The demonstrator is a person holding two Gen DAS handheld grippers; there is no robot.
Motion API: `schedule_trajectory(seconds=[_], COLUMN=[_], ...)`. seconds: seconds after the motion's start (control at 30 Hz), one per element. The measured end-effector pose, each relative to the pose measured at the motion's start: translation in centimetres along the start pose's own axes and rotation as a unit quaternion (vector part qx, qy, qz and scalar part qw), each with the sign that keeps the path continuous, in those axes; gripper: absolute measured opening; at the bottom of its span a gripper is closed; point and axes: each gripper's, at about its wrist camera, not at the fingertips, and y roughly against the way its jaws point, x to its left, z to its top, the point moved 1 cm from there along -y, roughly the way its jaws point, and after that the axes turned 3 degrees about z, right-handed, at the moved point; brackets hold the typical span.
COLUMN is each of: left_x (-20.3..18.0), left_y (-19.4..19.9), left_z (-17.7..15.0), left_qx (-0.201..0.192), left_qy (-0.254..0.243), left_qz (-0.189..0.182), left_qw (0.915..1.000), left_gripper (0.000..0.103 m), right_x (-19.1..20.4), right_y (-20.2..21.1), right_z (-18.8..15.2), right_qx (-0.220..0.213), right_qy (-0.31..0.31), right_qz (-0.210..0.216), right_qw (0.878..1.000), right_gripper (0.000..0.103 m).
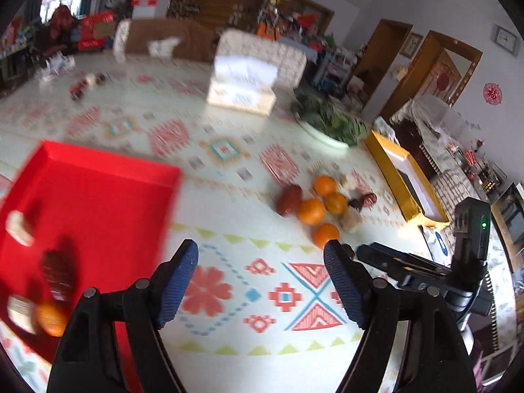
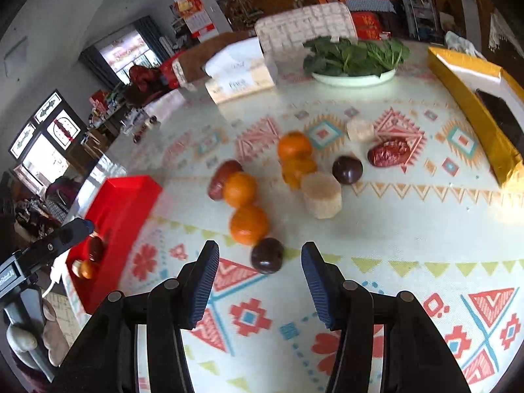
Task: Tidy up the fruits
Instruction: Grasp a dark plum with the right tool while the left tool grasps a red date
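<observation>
In the left wrist view, the left gripper (image 1: 262,281) is seen with its jaws spread wide and nothing between them, above the patterned tablecloth (image 1: 229,294). The red tray (image 1: 98,190) lies to its left and already holds an orange (image 1: 50,319), a dark fruit and pale pieces; the loose cluster of oranges (image 1: 322,208) lies ahead to the right, near the gold box (image 1: 398,177). The step in hand is judged to be a fresh pick. In the right wrist view, the right gripper (image 2: 260,281) is seen open and empty, and a dark round fruit (image 2: 267,255) lies just beyond its fingertips, touching the nearest orange (image 2: 249,224). A forward reach and a closing on that fruit would be called for next. The neighbouring orange may be nudged, and a pale cylindrical piece (image 2: 322,195), a red date (image 2: 388,152) and a plate of greens (image 2: 353,78) lie further off.
</observation>
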Motion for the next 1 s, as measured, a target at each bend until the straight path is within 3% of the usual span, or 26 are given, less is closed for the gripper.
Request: schedule_trajectory(seconds=[0.3,0.33,0.37,0.43,0.67,0.83,1.0], left_x=[-1.2,-1.4,-1.6,-2.1,-4.1,-5.6,-4.8], left_y=[-4.5,-5.2,-5.9,-7.6,-11.8,-13.8,-14.4], left_z=[1.2,1.4,1.6,2.3,4.3,5.0,5.3], left_qx=[0.018,0.02,0.023,0.031,0.043,0.04,0.047], left_qy=[-0.034,-0.042,-0.051,-0.072,-0.111,-0.15,-0.123], left_qz=[0.033,0.038,0.042,0.055,0.066,0.09,0.074], left_qw=[0.9987,0.9982,0.9976,0.9954,0.9907,0.9837,0.9885], left_gripper=[0.078,0.078,0.078,0.078,0.069,0.055,0.055], right_x=[1.7,1.8,1.9,1.8,0.3,0.0,0.0], right_y=[-3.7,-3.8,-3.9,-3.9,-3.2,-2.9,-2.6], right_z=[-0.7,-0.7,-0.9,-0.9,-0.9,-1.1,-1.2], right_qx=[0.019,0.02,0.021,0.02,0.02,0.023,0.025], right_qy=[0.102,0.112,0.122,0.127,0.098,0.09,0.083], right_qz=[-0.047,-0.054,-0.059,-0.069,-0.04,-0.031,-0.024], right_qw=[0.994,0.992,0.991,0.989,0.994,0.995,0.996], right_gripper=[0.057,0.053,0.04,0.028,0.028,0.028,0.028])
